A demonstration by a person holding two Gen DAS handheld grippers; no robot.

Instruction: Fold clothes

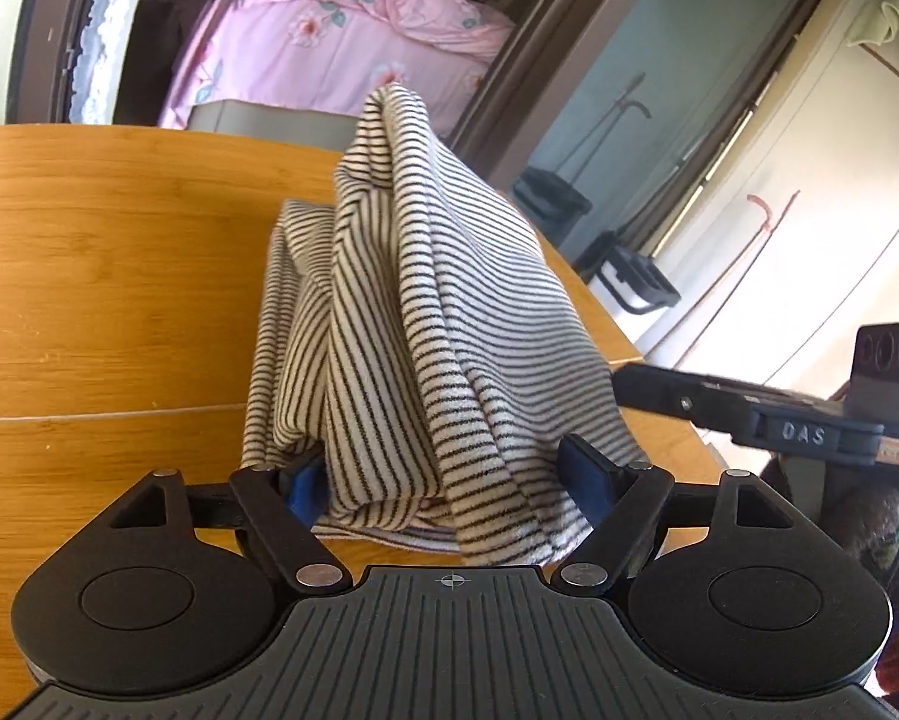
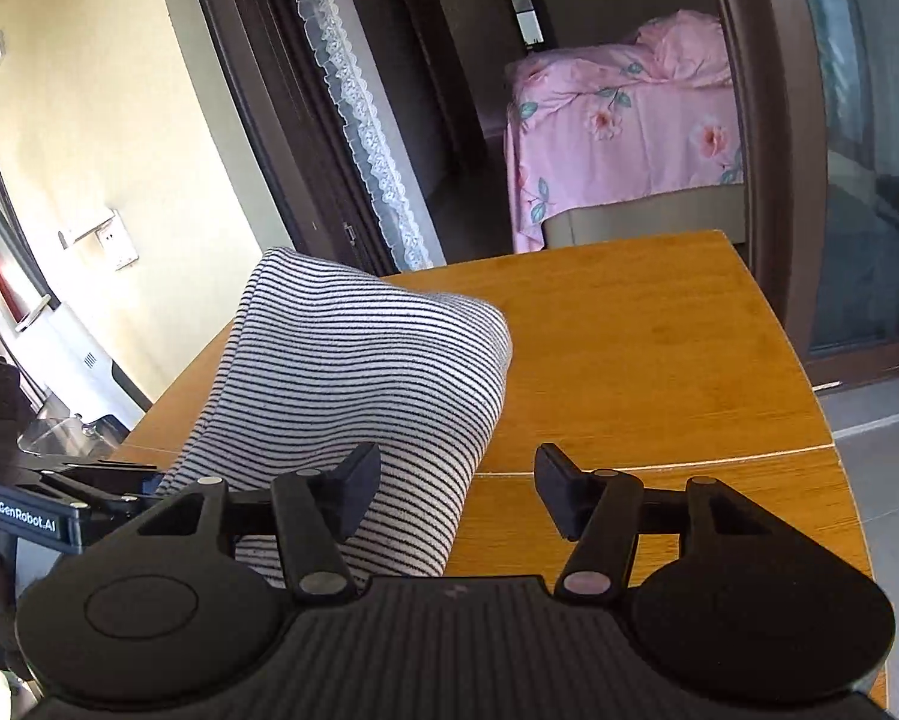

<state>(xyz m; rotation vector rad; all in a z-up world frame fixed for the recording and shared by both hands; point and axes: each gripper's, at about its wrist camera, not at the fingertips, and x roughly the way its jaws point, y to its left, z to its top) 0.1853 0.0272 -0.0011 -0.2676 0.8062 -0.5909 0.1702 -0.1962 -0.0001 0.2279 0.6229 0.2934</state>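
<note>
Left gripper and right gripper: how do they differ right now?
The left gripper has the striped garment bunched between its jaws; the right gripper has only bare table between them, garment alongside. Left pads look blue, right pads black. Both point down toward the table.
</note>
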